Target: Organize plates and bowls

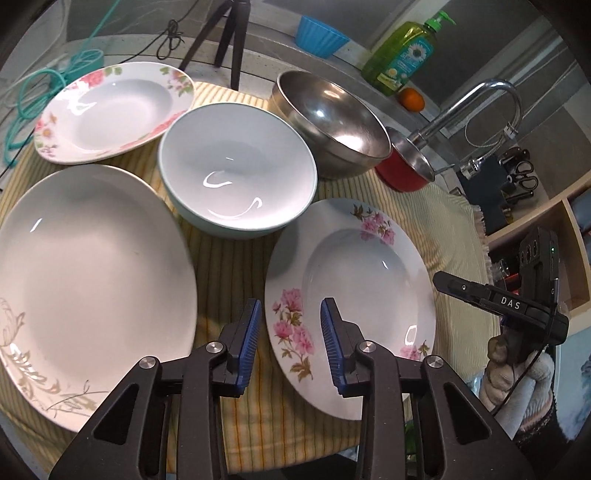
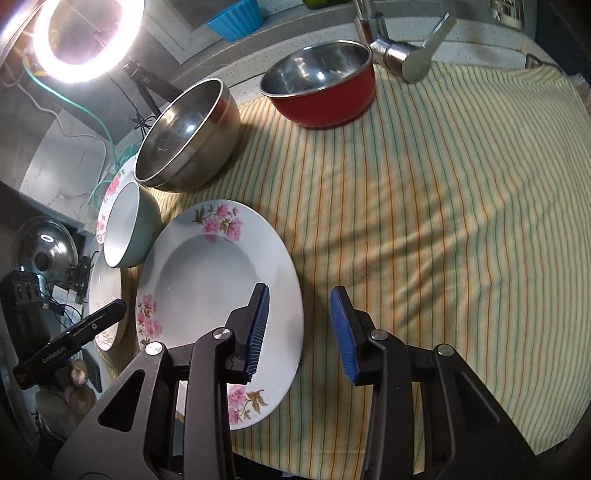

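Observation:
On a striped cloth [image 1: 229, 266] lie a pink-flowered plate [image 1: 351, 295], a large white plate with grey leaf print [image 1: 92, 280], a rose-rimmed plate [image 1: 110, 110], a pale green bowl [image 1: 240, 170], a steel bowl [image 1: 332, 118] and a red pot [image 1: 406, 166]. My left gripper [image 1: 291, 332] is open, its jaws on either side of the pink-flowered plate's left rim. My right gripper [image 2: 300, 325] is open, on either side of that plate's [image 2: 207, 288] right rim. The green bowl [image 2: 125, 225], steel bowl [image 2: 184, 136] and red pot [image 2: 321, 88] show behind it.
A faucet [image 1: 480, 107] and soap bottle [image 1: 402, 55] stand at the back right, with a blue cup [image 1: 319, 35] and tripod [image 1: 232, 37] behind. A ring light [image 2: 85, 37] glows at far left. Bare striped cloth [image 2: 443, 221] spreads to the right.

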A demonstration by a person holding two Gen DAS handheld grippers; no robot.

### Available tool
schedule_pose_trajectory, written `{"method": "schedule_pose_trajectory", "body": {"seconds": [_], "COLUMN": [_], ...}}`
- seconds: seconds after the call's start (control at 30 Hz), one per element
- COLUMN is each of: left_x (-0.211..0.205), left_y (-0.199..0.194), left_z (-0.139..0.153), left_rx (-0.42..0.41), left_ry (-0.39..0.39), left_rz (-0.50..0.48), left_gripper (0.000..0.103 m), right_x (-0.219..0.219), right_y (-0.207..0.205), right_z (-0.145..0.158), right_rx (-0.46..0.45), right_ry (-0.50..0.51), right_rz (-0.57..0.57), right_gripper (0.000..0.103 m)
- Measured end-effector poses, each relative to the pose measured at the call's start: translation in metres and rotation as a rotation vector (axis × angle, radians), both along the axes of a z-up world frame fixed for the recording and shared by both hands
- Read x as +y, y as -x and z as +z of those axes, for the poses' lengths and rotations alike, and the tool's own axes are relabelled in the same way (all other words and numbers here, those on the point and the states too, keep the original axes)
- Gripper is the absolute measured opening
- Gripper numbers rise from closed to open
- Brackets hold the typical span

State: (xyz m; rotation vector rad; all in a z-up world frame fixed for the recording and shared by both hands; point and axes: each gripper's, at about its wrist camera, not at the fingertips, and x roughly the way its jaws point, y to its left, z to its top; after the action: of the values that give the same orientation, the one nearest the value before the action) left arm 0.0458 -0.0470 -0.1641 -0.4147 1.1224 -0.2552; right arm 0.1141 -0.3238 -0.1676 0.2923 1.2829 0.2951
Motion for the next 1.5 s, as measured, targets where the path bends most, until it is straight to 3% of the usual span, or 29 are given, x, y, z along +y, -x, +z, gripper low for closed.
{"method": "schedule_pose_trajectory", "body": {"seconds": [0.13, 0.5, 1.5], "left_x": [-0.003, -0.006, -0.007], "left_y": [-0.006, -0.01, 0.013], "left_z": [-0.008, -0.019, -0.018], "left_rx": [0.018, 0.05, 0.055], "left_ry": [-0.011, -0.022, -0.042], "left_rz": [-0.005, -0.016, -0.012], "left_gripper": [0.029, 0.024, 0.024], "right_x": [-0.003, 0.006, 0.008], "right_y": [-0.002, -0.005, 0.027], "right_z": [-0.007, -0.018, -0.015], "right_rx": [0.032, 0.075, 0.1], "right_ry": [-0.033, -0.082, -0.061], "right_rz": [0.0, 0.039, 0.084], "right_gripper": [0.028, 0.019, 0.02]}}
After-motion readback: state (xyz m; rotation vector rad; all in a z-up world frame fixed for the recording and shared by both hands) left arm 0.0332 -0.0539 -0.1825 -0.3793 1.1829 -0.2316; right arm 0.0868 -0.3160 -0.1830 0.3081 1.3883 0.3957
